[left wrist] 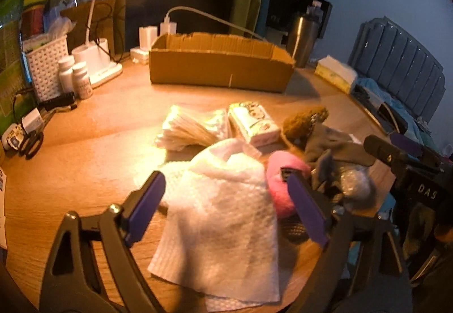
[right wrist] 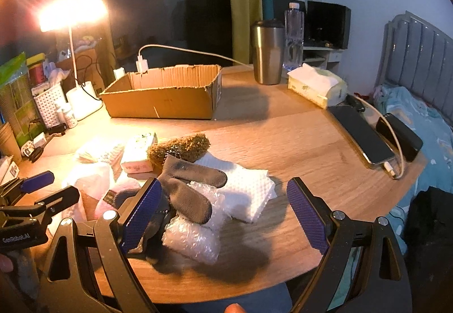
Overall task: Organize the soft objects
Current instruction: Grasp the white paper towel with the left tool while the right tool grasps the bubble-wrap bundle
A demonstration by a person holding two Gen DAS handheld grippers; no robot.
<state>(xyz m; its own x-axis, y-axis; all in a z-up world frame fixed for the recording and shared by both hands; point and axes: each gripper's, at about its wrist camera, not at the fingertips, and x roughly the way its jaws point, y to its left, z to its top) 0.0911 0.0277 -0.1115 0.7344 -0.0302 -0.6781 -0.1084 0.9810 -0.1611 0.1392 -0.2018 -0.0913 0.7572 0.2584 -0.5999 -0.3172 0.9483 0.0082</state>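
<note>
I see a white dimpled paper towel (left wrist: 223, 208) near my desk's front edge, beside a pink fuzzy puff (left wrist: 283, 171). My gripper pads (left wrist: 145, 207) are purple with a fine grid texture. The socks (right wrist: 189, 188) look dark grey, the bubble wrap (right wrist: 192, 239) clear-white, the plush thing (right wrist: 181, 149) olive-brown. Toward the back edge, the cardboard box (right wrist: 161, 98) is plain tan, the tumbler (right wrist: 267, 52) brushed silver

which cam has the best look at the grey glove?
Right wrist. The grey glove lies in plain sight there on the bubble wrap, fingers spread, just off the right gripper, whose jaws are open. In the left wrist view the glove is off to the side, bunched and partly hidden behind the left gripper.
</note>
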